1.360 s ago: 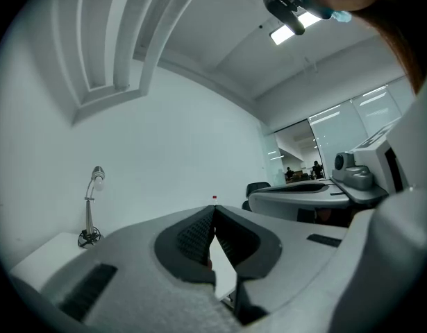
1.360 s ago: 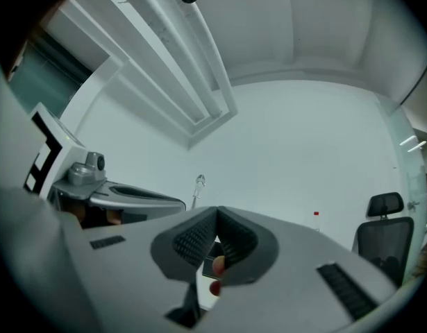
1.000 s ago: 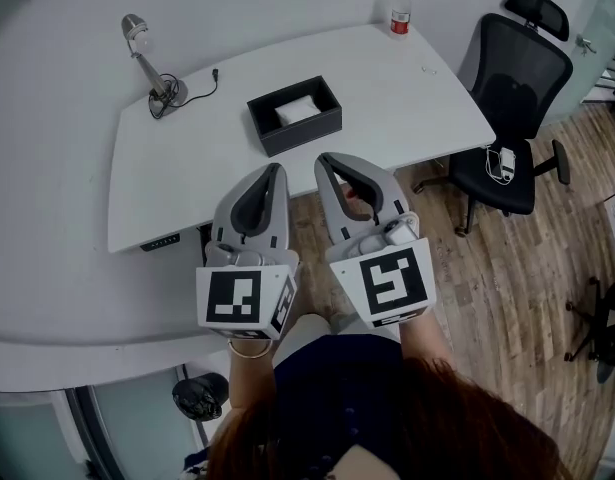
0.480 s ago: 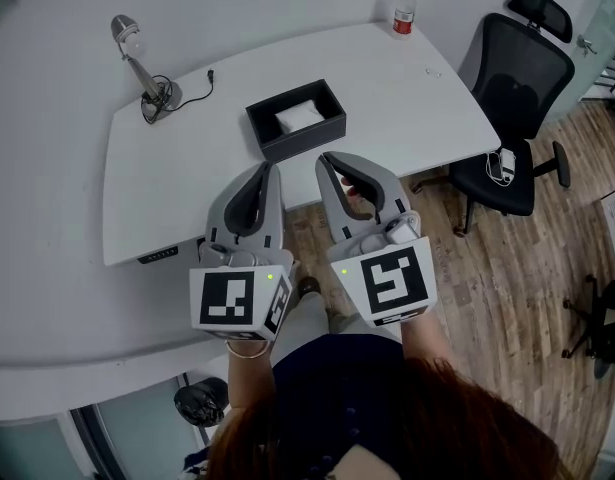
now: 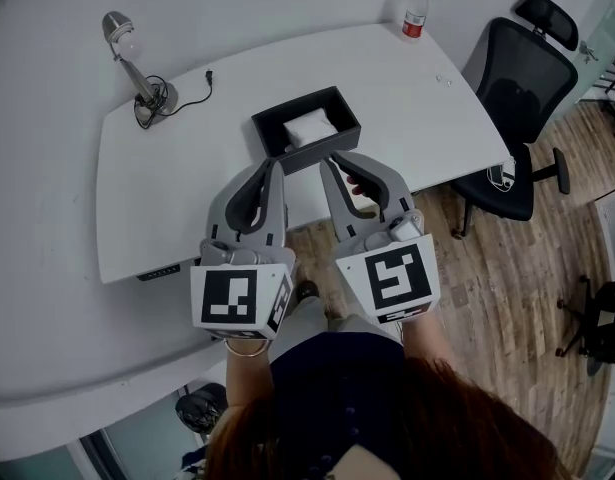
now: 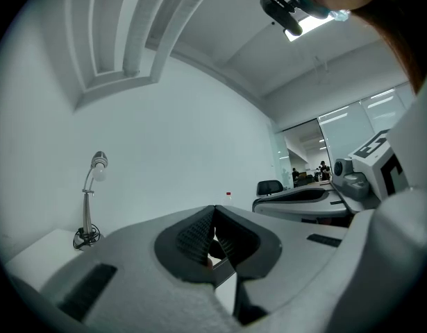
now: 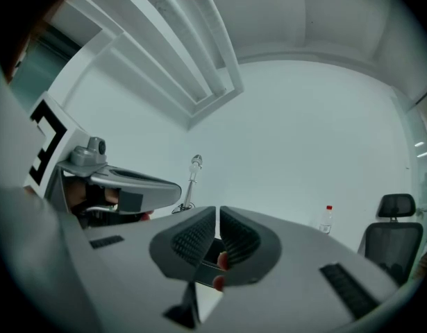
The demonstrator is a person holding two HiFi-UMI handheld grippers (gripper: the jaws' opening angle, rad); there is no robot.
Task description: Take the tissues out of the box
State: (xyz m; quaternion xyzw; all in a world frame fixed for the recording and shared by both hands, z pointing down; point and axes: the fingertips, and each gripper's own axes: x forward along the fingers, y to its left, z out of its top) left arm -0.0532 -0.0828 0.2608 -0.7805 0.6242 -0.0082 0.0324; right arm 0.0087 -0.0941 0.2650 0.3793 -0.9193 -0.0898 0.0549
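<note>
The white folded tissues [image 5: 309, 126] lie inside the black open-topped rectangular box [image 5: 292, 103], which sits on the white curved bench [image 5: 167, 198], close to its near edge and about midway along it. Just in front of the box hang the two grey tools. The left tool [image 5: 274, 165] has its jaws together and empty. The right tool [image 5: 329, 160] is all but closed too, its jaws only just beginning to open, with nothing between them.

To my eye the reach has barely begun. One tool needs to spread well apart before it goes in. It should come down from above and pinch the middle of the stack, while the other steadies a wall so the light box neither slides nor lifts with the paper.

Counting up: one box, one stack of tissues (how many sheets I can't tell) and two tools. There is also one silver gooseneck lamp [image 5: 137, 63] at the far left, one clear bottle with a red cap [image 5: 415, 12] at the far right, and one black mesh office chair [image 5: 512, 78] beside the bench.
</note>
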